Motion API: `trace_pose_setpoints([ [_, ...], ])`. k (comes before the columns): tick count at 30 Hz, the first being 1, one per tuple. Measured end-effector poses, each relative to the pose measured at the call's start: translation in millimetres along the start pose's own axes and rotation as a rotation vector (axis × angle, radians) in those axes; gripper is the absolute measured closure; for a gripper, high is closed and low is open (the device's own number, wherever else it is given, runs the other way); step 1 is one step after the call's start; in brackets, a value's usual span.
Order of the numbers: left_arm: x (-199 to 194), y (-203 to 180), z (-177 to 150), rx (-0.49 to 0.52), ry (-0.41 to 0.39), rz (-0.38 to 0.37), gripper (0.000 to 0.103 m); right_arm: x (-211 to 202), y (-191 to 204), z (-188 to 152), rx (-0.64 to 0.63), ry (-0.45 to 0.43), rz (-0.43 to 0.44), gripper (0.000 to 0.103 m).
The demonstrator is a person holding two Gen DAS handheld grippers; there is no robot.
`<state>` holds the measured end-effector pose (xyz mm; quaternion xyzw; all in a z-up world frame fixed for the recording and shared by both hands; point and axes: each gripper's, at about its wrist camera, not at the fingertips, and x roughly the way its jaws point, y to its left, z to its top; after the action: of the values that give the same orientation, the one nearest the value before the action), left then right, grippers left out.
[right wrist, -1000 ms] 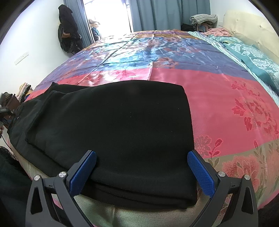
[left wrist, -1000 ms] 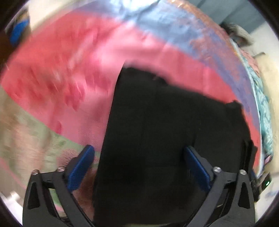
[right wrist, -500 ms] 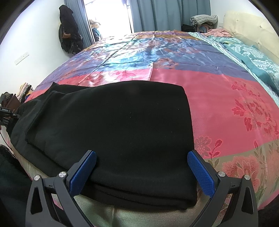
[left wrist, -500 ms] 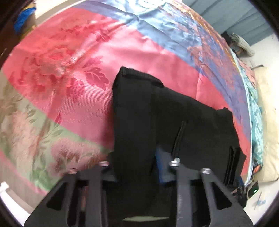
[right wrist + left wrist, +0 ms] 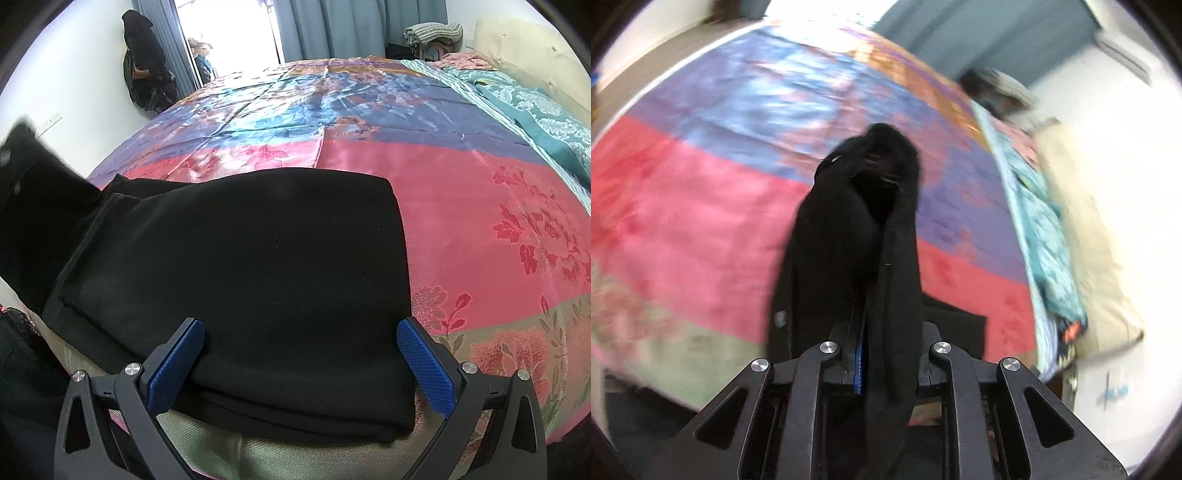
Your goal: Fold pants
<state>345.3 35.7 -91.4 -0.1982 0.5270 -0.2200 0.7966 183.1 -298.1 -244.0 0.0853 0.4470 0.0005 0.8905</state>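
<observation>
Black pants [image 5: 258, 266] lie folded on the patchwork bed cover [image 5: 480, 221], near its front edge. My right gripper [image 5: 299, 354] is open, and its blue pads [image 5: 424, 358] straddle the near edge of the folded stack without pressing on it. In the left wrist view my left gripper [image 5: 882, 332] has its jaws closing on a bunched end of the pants [image 5: 849, 229], which rises from between them above the cover [image 5: 683, 221]. That raised end shows as a dark blurred shape [image 5: 33, 177] at the left of the right wrist view.
A teal patterned blanket [image 5: 535, 110] and a cream headboard [image 5: 517, 44] run along the bed's right side. Dark clothes [image 5: 144, 66] hang on the left wall beside a bright doorway. Grey curtains and a pile of clothing [image 5: 432, 31] stand behind the bed.
My left gripper went from open over the flat pants to clamped on their end, then lifted it up and away. The right gripper and the folded stack stayed still.
</observation>
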Motion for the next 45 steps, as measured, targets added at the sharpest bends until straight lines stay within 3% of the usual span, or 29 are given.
trace_pose_setpoints([
  [3,65.0,-50.4,-13.8,0.098,0.037,0.035,0.087,0.0,0.3,0.1,-0.001,-0.001,-0.001,0.000],
  [8,178.7,-83.2,-51.0,0.204,0.159,0.152,0.075,0.2,0.1,-1.8,-0.004,-0.005,-0.006,0.000],
  [10,196.7,-87.3,-63.4,0.203,0.207,0.118,0.073,0.7,0.3,-2.7,-0.004,-0.005,-0.009,0.000],
  [12,192.6,-98.5,-67.9,0.194,0.230,0.019,0.073,0.4,-0.2,-3.0,0.003,-0.004,-0.011,0.000],
  [14,170.9,-107.8,-69.9,0.219,0.229,-0.069,0.066,0.1,-0.8,-2.2,0.005,0.000,-0.007,0.000],
  [16,139.0,-110.2,-71.3,0.247,0.172,-0.095,0.045,-0.7,-2.5,-1.1,0.003,0.003,0.004,0.000],
  [19,85.4,-91.2,-69.0,0.253,0.035,-0.068,0.033,-4.9,-7.9,1.4,0.021,0.007,0.031,0.000],
  [22,55.1,-56.4,-65.3,0.227,-0.107,0.063,0.029,-26.0,-17.0,10.0,0.091,-0.021,0.041,0.000],
  [24,42.6,-25.9,-72.6,0.171,-0.181,0.152,0.029,-54.6,-13.6,15.7,0.113,-0.128,0.144,0.000],
  [25,40.1,-7.3,-74.8,0.126,-0.202,0.192,0.029,-67.4,-5.5,20.0,0.103,-0.173,0.270,0.000],
  [27,44.9,28.9,-84.8,0.009,-0.218,0.222,0.029,-67.8,16.3,29.7,0.050,-0.139,0.451,0.000],
  [29,55.0,55.3,-94.8,-0.090,-0.235,0.214,0.029,-57.9,40.5,39.2,-0.023,-0.083,0.550,0.000],
  [32,58.3,83.4,-114.4,-0.138,-0.262,0.218,0.029,-33.9,75.1,54.8,-0.141,-0.028,0.670,0.003],
  [34,58.8,90.8,-122.6,-0.122,-0.258,0.258,0.029,-9.7,87.5,64.5,-0.182,0.053,0.669,0.016],
  [36,61.1,95.2,-127.5,-0.110,-0.240,0.289,0.029,11.9,91.7,70.3,-0.195,0.126,0.659,0.018],
  [38,57.6,96.9,-127.5,-0.111,-0.243,0.266,0.029,27.4,92.8,71.2,-0.206,0.175,0.621,0.019],
  [41,58.6,94.8,-126.6,-0.072,-0.253,0.274,0.029,36.1,92.7,70.1,-0.249,0.215,0.557,0.029],
  [45,61.6,97.2,-129.2,-0.073,-0.240,0.271,0.029,38.8,83.0,71.7,-0.232,0.260,0.593,0.031],
])
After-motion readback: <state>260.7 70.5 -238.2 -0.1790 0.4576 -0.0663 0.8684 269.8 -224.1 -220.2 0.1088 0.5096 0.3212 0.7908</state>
